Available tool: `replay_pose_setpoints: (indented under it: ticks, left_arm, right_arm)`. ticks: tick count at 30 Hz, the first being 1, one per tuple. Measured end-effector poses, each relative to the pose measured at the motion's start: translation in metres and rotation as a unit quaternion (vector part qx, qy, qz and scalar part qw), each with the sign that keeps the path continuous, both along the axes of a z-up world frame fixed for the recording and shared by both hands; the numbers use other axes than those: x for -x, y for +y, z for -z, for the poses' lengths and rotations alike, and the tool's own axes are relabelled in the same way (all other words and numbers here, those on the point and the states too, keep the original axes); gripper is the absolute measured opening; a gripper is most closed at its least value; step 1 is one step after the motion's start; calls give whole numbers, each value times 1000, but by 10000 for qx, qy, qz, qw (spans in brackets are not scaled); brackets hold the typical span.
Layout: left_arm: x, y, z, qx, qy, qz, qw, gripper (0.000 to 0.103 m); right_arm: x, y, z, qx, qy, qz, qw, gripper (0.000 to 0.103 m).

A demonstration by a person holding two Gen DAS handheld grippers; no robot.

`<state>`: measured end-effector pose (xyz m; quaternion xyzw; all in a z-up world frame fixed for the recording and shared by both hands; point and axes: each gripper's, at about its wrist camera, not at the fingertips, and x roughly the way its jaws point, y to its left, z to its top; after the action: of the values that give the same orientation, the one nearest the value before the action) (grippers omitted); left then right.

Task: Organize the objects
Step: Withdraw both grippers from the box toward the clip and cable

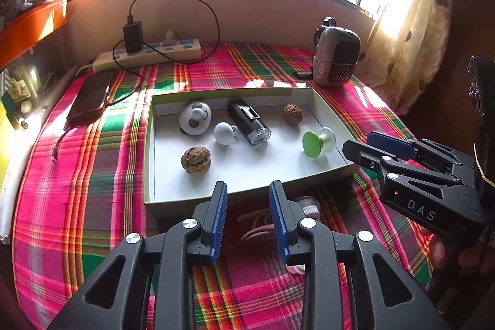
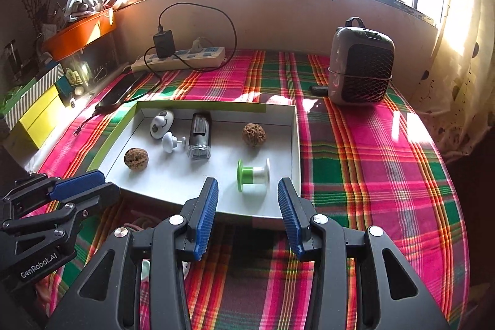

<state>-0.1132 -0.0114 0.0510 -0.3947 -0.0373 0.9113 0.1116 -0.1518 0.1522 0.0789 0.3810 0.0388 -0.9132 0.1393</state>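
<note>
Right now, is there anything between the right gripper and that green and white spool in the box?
Only the box's near wall. The right gripper, open and empty, sits just outside it, with the green and white spool right behind that wall. Nothing else intervenes.

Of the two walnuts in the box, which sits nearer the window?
The walnut beside the black flashlight, toward the box's far right side. The other walnut lies near the front left, closer to the grippers.

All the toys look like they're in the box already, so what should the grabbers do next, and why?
Probably bring the left gripper down toward the elastic bands lying on the plaid tablecloth, just in front of the box. Both grippers are open and empty, and the walnuts, flashlight and green spool already sit inside, so the bands seem to be what's left out.
</note>
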Motion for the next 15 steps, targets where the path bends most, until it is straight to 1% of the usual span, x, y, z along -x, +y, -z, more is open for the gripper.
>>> replay_pose_setpoints:
  ticks: [4, 8, 12, 15]
  left_arm:
    - [-11, -2, 11, -166, -147, 88, 9997, 26]
    - [-18, 1, 19, -320, -262, 275, 9988, 26]
    - [-22, 10, 23, -319, -288, 450, 9981, 27]
    - [-22, 16, 27, -362, -372, 591, 9969, 30]
  right_arm:
    - [-12, 5, 7, 17, -42, -3, 10000, 42]
    - [-20, 13, 15, 66, -116, 73, 9999, 42]
    - [-26, 19, 21, 116, -178, 122, 9997, 42]
    - [-30, 23, 23, 151, -202, 152, 9996, 42]
